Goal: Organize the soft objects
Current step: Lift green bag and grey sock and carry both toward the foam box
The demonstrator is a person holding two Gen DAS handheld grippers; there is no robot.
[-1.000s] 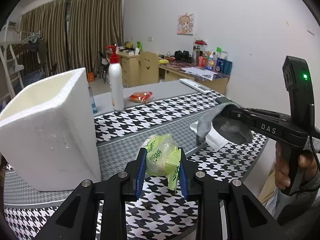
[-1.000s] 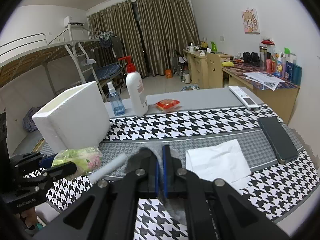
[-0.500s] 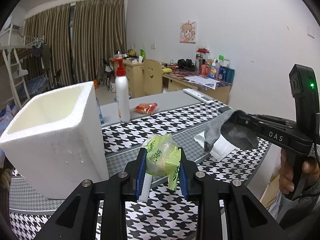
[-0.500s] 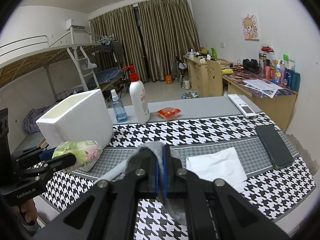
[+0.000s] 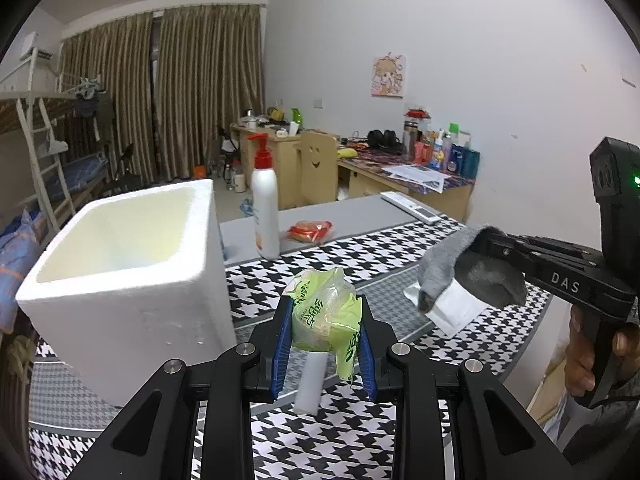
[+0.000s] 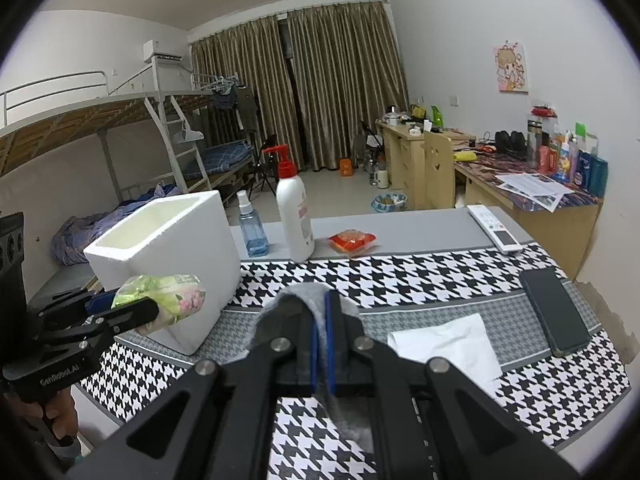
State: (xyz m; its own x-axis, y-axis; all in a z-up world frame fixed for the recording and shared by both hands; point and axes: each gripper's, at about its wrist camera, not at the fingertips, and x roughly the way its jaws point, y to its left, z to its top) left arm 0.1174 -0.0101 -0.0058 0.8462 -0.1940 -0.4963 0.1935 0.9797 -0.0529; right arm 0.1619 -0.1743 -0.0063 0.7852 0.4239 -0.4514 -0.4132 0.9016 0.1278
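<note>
My left gripper point(image 5: 323, 316) is shut on a green plastic tissue pack point(image 5: 322, 314) and holds it above the table, just right of the white foam box point(image 5: 120, 264). The pack also shows in the right wrist view point(image 6: 168, 294), in front of the foam box point(image 6: 168, 248). My right gripper point(image 6: 322, 312) is shut on a grey sock point(image 6: 308, 300) that drapes over its fingers. In the left wrist view the sock point(image 5: 452, 264) hangs in the air at the right, above a white tissue point(image 5: 452, 308).
On the houndstooth tablecloth point(image 6: 420, 276) lie a white tissue point(image 6: 444, 344), a black phone point(image 6: 554, 312) and a remote point(image 6: 494, 228). A pump bottle point(image 6: 294, 216), blue spray bottle point(image 6: 250, 226) and red snack pack point(image 6: 352, 240) stand behind. A white tube point(image 5: 310, 380) lies below the left gripper.
Both grippers have risen with their loads. The foam box's open top has come into view, and the white tube now shows under the left gripper.
</note>
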